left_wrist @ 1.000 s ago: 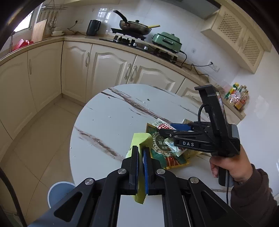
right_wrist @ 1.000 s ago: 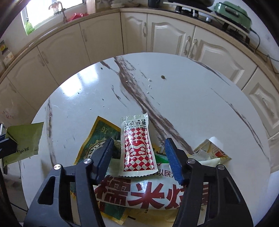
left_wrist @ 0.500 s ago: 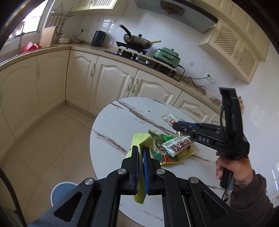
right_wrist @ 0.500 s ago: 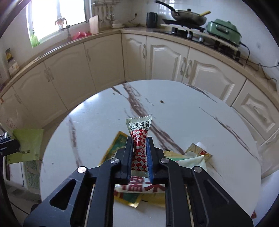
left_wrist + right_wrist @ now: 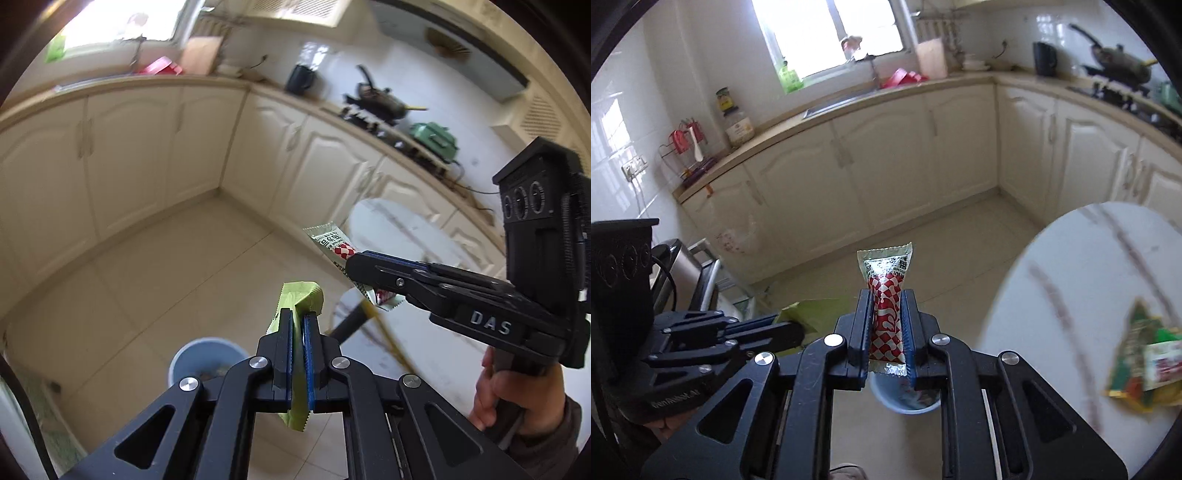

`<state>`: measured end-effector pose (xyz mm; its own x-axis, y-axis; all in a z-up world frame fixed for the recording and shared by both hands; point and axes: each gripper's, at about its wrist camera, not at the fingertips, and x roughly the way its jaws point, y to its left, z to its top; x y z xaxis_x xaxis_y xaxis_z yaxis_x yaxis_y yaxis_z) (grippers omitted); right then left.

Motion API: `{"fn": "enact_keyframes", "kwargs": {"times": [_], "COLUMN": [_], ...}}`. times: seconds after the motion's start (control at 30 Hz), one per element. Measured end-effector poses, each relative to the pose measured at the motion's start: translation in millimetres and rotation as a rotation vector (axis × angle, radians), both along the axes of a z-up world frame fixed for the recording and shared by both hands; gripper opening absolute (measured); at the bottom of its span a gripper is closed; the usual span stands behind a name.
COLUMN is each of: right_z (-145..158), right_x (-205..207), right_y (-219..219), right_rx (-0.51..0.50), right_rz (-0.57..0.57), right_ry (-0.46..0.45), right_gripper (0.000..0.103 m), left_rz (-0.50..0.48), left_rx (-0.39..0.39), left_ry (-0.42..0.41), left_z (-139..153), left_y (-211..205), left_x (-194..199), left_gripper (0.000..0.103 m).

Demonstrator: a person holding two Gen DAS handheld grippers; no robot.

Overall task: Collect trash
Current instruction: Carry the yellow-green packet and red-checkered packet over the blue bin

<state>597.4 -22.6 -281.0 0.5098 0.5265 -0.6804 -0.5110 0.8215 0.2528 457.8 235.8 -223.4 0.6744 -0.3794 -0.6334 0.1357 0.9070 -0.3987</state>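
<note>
My left gripper [image 5: 298,317] is shut on a green wrapper [image 5: 300,301], held above the floor over a blue bin [image 5: 202,360]. My right gripper [image 5: 885,295] is shut on a red-and-white checked sauce sachet [image 5: 886,295], held over the same blue bin [image 5: 905,400]. In the left wrist view the right gripper [image 5: 349,264] and its sachet [image 5: 334,245] hang to the right of the green wrapper. In the right wrist view the left gripper [image 5: 798,328] with the green wrapper [image 5: 816,310] is at the lower left.
The round marble table [image 5: 1089,280] stands at the right with more wrappers [image 5: 1141,354] near its edge. Cream cabinets [image 5: 886,155] run along the walls. A metal appliance [image 5: 683,273] stands on the floor at the left. Tiled floor lies around the bin.
Both grippers have swung left off the table and now hang over the floor bin, each still holding its wrapper. The table has slid to the right of both views.
</note>
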Motion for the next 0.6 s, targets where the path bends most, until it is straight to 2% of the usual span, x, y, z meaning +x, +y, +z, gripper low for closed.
{"fn": "enact_keyframes", "kwargs": {"times": [0.2, 0.4, 0.53, 0.6], "right_z": [-85, -174, -205, -212], "right_x": [24, 59, 82, 91], "right_y": [71, 86, 82, 80], "right_rx": [-0.073, -0.19, -0.23, -0.243], "right_rz": [0.043, 0.001, -0.029, -0.042], "right_ry": [0.124, 0.242, 0.286, 0.29], "right_gripper": [0.015, 0.016, 0.021, 0.022], "left_rz": [0.063, 0.068, 0.066, 0.081], "left_rx": [-0.013, -0.05, -0.086, -0.073], "left_ry": [0.165, 0.314, 0.362, 0.373], "left_z": [-70, -141, -166, -173], "left_y": [35, 46, 47, 44], "left_x": [13, 50, 76, 86], "left_gripper": [0.002, 0.002, 0.002, 0.005]}}
